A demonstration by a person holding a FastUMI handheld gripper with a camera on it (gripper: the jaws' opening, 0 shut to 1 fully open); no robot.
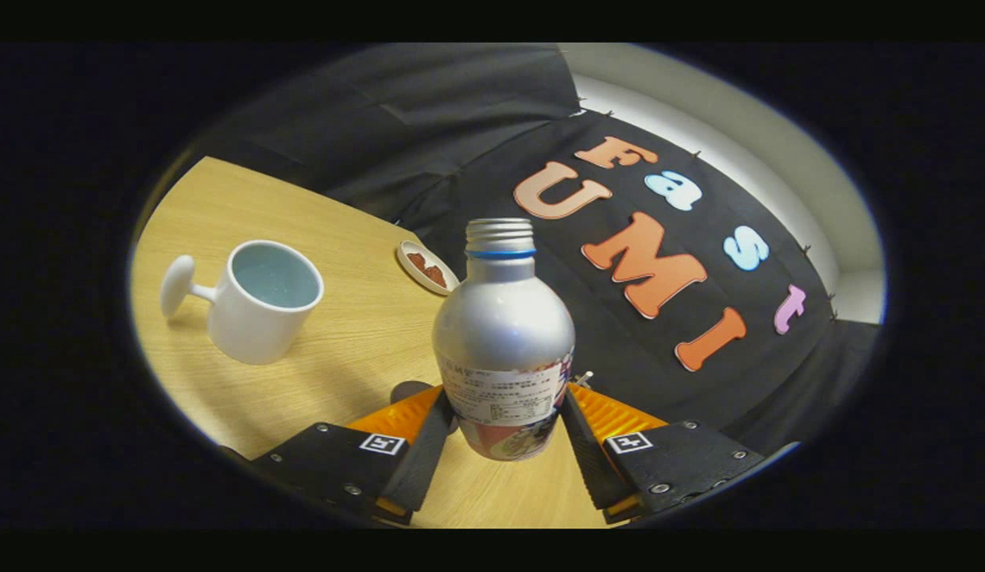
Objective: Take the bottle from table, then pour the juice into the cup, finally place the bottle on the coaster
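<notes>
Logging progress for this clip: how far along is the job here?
Done: the gripper is shut on the bottle, both fingers on its label, and it looks lifted off the table. In hand: carrying it, upright, cap off. Left: pouring into the cup, which holds no juice, then setting it on the coaster beyond.

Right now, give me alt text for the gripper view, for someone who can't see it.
The gripper is shut on a capless silver bottle, which looks lifted off the wooden table. Beyond the fingers a white cup stands, and farther back a small coaster lies near the table's edge.
</notes>
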